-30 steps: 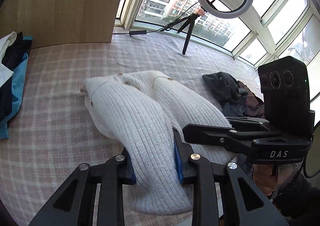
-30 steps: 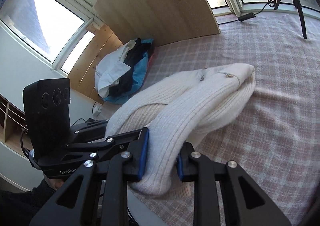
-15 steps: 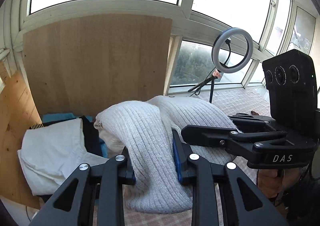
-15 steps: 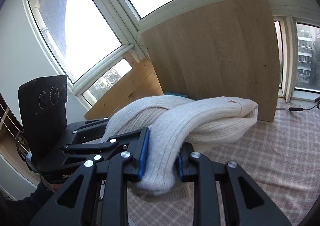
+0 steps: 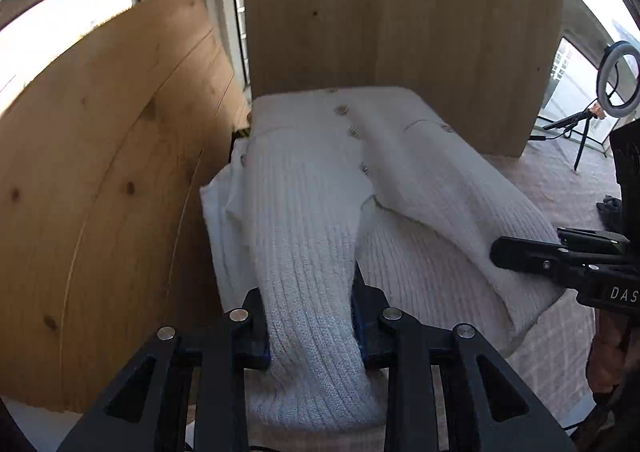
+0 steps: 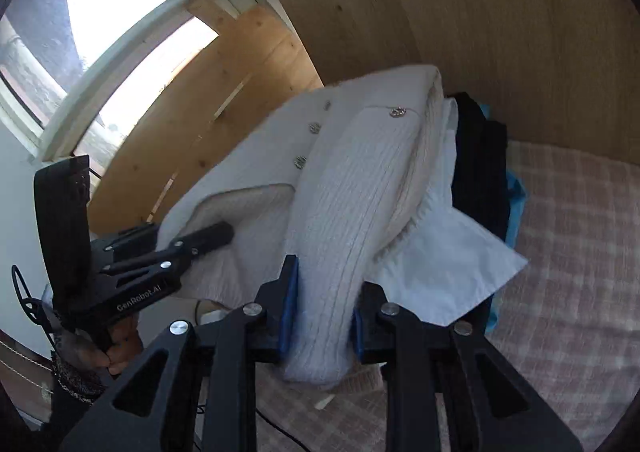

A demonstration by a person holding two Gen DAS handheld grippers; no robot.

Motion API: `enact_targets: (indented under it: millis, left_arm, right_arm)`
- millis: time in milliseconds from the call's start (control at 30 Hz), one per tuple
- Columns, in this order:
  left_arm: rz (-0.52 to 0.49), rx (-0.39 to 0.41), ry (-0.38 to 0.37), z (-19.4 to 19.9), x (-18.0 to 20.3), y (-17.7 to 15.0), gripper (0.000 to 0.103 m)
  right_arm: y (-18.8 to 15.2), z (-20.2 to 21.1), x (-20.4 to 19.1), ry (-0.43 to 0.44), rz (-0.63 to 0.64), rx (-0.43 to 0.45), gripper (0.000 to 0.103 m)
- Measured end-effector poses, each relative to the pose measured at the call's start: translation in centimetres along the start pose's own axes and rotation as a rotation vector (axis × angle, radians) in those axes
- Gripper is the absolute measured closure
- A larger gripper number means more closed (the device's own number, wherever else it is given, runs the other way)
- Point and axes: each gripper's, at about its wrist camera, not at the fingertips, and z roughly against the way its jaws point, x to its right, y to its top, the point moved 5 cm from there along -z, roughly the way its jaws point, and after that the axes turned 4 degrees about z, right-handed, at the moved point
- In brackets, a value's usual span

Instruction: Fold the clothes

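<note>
A folded cream ribbed cardigan (image 5: 320, 187) with metal buttons rests on a pile of folded clothes in the wooden corner. My left gripper (image 5: 312, 316) is shut on its near left fold. My right gripper (image 6: 322, 304) is shut on the cardigan's (image 6: 352, 179) near right fold. In the left wrist view the right gripper (image 5: 520, 252) reaches in from the right; in the right wrist view the left gripper (image 6: 208, 238) reaches in from the left. The pile under the cardigan holds a white garment (image 6: 444, 252), a black one (image 6: 480, 155) and a blue one (image 6: 516, 191).
Wooden panels (image 5: 100, 179) stand behind and left of the pile. The plaid bed cover (image 6: 572, 252) stretches to the right. A ring light on a tripod (image 5: 616, 79) stands by the window, and dark clothes (image 5: 610, 207) lie at the far right.
Both grippers carried the folded cardigan off the bed, swung it left, and lowered it onto the clothes pile in the wooden corner. Both stay shut on it.
</note>
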Motion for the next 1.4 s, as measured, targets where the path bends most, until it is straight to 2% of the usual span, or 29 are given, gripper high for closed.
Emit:
enact_targets:
  millis: [67, 133, 200, 300, 333, 433, 500, 600, 667, 700, 800, 867, 900, 1000, 1033, 1100, 1133, 1233, 1400]
  left_arm:
    - [0.031, 0.01, -0.035, -0.2, -1.0, -0.6, 0.074]
    - [0.041, 0.032, -0.063, 0.3, -1.5, -1.0, 0.067]
    - [0.027, 0.034, -0.073, 1.1, -1.5, -1.2, 0.066]
    - [0.032, 0.067, -0.084, 4.0, -1.8, -1.9, 0.067]
    - [0.028, 0.096, -0.093, 5.4, -1.7, -1.8, 0.067]
    - [0.002, 0.197, -0.116, 9.8, -1.0, -1.1, 0.065]
    - [-0.036, 0.247, -0.086, 10.5, -0.2, 0.8, 0.065]
    - [-0.057, 0.233, -0.114, 8.4, 0.6, 2.6, 0.065]
    - [-0.056, 0.16, -0.103, 5.0, 1.0, 2.5, 0.065]
    - [-0.057, 0.12, -0.085, 2.9, 1.0, 2.3, 0.065]
    - [-0.075, 0.073, 0.0, -1.3, 1.1, 0.4, 0.063]
    - [-0.064, 0.085, 0.004, -0.5, 1.5, -0.4, 0.051]
    - [-0.057, 0.094, 0.002, 0.3, 1.8, -0.8, 0.051]
    - [-0.034, 0.12, -0.005, 2.4, 2.6, -1.9, 0.05]
    - [-0.027, 0.129, -0.007, 3.1, 2.8, -2.3, 0.046]
    - [-0.012, 0.147, -0.012, 4.6, 3.4, -3.0, 0.034]
    - [-0.004, 0.156, -0.014, 5.3, 3.6, -3.4, 0.029]
    - [-0.012, 0.169, 0.009, 6.9, 4.8, -4.7, 0.029]
    - [0.048, 0.158, 0.002, 8.4, 7.1, -7.6, 0.028]
  right_arm:
    - [-1.5, -1.4, 1.0, -0.003, -0.033, -0.03, 0.081]
    - [-1.3, -0.4, 0.6, -0.006, -0.015, -0.018, 0.08]
    - [-0.9, 0.6, 0.2, -0.039, 0.014, -0.033, 0.076]
    - [-1.1, 2.8, 0.0, -0.088, 0.054, -0.056, 0.076]
    - [-1.2, 3.9, 0.0, -0.1, 0.064, -0.046, 0.076]
    - [-0.2, 7.6, -0.6, -0.115, 0.101, 0.07, 0.076]
    - [1.6, 8.0, -1.9, -0.09, 0.129, 0.111, 0.076]
    - [3.4, 5.5, -2.4, -0.124, 0.155, 0.108, 0.076]
    - [4.3, 3.0, -2.5, -0.158, 0.167, 0.081, 0.076]
    - [4.2, 1.7, -2.3, -0.173, 0.169, 0.059, 0.076]
    - [1.7, -1.8, -0.4, -0.223, 0.179, -0.053, 0.076]
    - [0.7, -2.9, 0.4, -0.219, 0.175, -0.079, 0.075]
    - [0.6, -2.7, 0.6, -0.21, 0.158, -0.07, 0.075]
    - [0.9, -0.3, 0.3, -0.199, 0.102, -0.037, 0.074]
    - [0.7, 0.9, 0.0, -0.207, 0.105, -0.021, 0.072]
    - [-0.2, 3.3, -0.7, -0.248, 0.138, 0.016, 0.056]
    - [-0.9, 4.6, -1.0, -0.286, 0.163, 0.036, 0.053]
    - [-3.4, 7.7, -1.3, -0.36, 0.196, 0.078, 0.052]
    - [-6.9, 11.4, 0.3, -0.377, 0.15, 0.082, 0.049]
